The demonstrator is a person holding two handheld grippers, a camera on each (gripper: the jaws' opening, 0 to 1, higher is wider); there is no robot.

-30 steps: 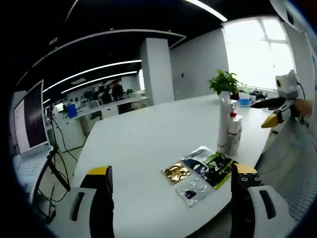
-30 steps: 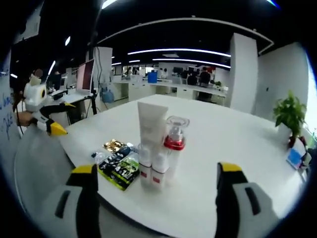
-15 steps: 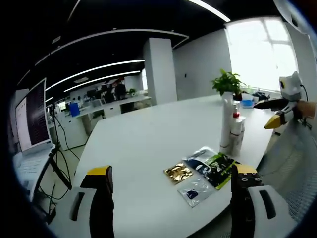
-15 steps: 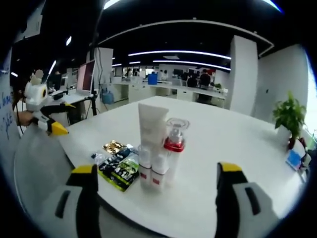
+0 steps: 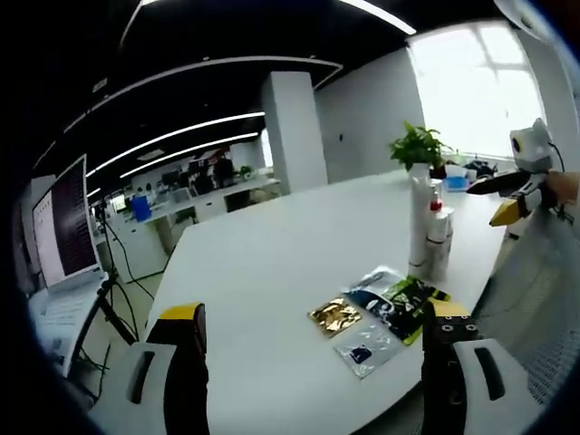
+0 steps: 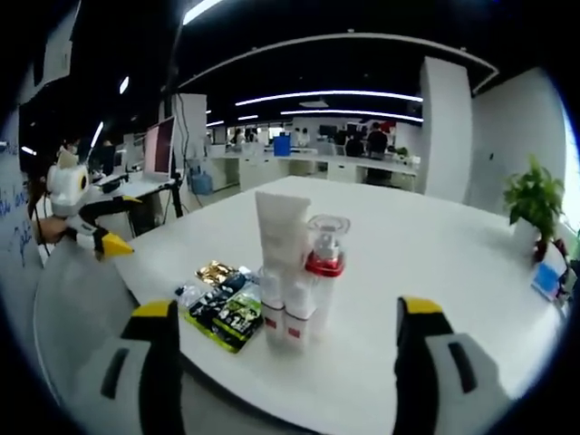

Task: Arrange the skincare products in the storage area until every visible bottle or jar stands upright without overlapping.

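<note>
- The left gripper has its jaws spread wide with nothing between them, held off the near edge of the white table; it also appears at the far left of the right gripper view.
- The right gripper is spread just as wide and empty, hanging back from its own side of the table; in the left gripper view it shows at the far right.
- Over the last second neither gripper has closed or reached in. Both views have shifted slightly, which reads as hand drift; the products sit in the same arrangement.
- That likely means no product is being handled now: the task looks either close to done or paused for a check.
- The skincare cluster stands near the table edge: a tall white tube, a pump bottle with a red collar just beside it, and two small white bottles at their foot, all upright.
- The right gripper view separates these pieces; the left gripper view stacks them into one narrow column, so overlap cannot be judged there.
- The left gripper view instead lays out the flat sachets more plainly, gold, dark and clear packets lying beside the bottles.
- A potted plant stands well behind.
</note>
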